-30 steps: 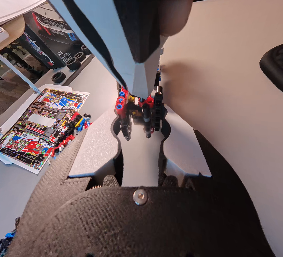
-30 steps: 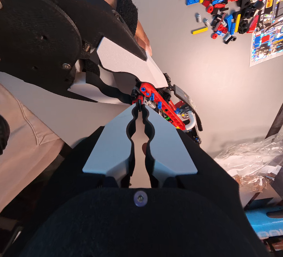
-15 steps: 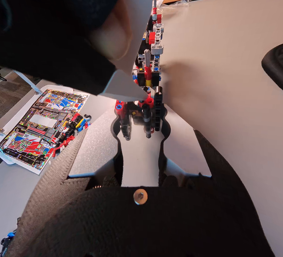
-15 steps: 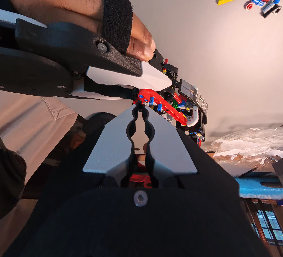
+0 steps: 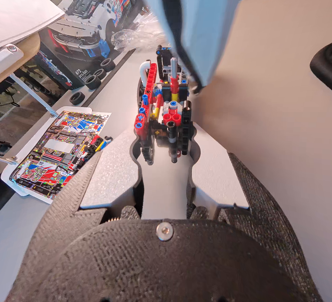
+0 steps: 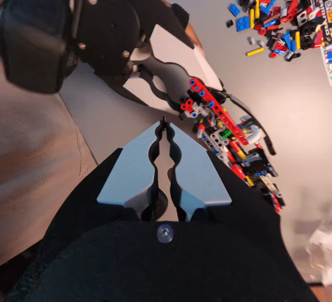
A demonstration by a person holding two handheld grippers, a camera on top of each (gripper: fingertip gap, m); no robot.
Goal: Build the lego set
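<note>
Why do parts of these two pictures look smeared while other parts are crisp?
Left wrist view: the lego model and sticker sheet are sharp; the right gripper overhead is motion-blurred. Right wrist view: nearly everything is soft, including the loose bricks and the left gripper; warm light falls from the right. Both show wide-angle bending at the edges.

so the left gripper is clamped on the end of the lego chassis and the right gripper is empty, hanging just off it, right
Not quite. The left gripper is indeed clamped on the end of the lego chassis, and the right gripper is off it, but it isn't empty: the right wrist view shows a small black piece pinched between its fingers.
</note>
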